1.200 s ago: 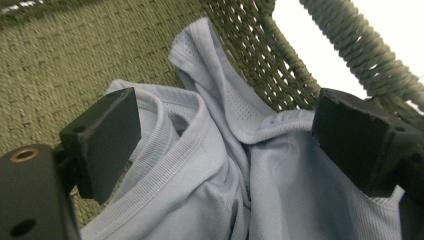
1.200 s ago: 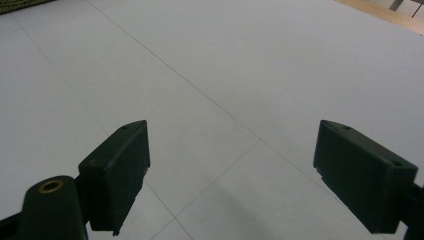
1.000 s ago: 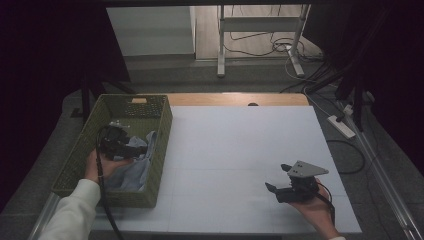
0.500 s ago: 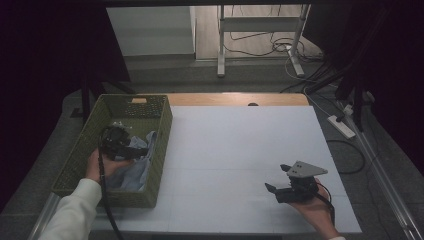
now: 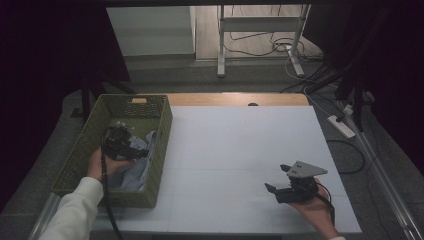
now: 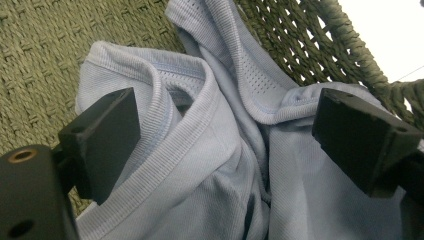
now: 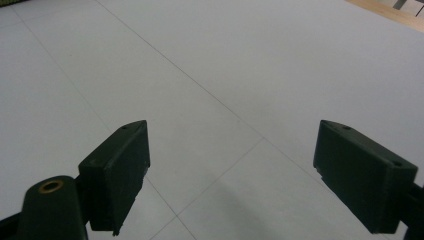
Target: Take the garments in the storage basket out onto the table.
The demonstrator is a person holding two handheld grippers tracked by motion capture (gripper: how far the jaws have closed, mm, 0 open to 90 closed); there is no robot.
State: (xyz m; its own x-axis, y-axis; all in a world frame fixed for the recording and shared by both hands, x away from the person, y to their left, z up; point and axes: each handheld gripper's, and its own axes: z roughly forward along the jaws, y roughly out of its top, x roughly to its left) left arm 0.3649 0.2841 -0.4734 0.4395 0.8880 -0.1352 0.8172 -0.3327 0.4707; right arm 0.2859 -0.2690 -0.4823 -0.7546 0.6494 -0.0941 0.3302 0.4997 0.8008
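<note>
hovering left tool [image 6: 225,145] agape over shirt [image 6: 220,165] | shirt's lower part cropped | right tool [image 7: 230,175] agape

A pale blue shirt [image 6: 220,165], ribbed at the collar and dotted with fine perforations along one panel, lies in an olive-green woven basket [image 5: 162,135]. The fingers [image 6: 102,140] of the left gripper [image 6: 220,145] are matte black, as is the right gripper [image 5: 282,182], topped by a grey plate. The worktop [image 5: 240,145] is plain white with faint grid lines, edged in light wood.
</note>
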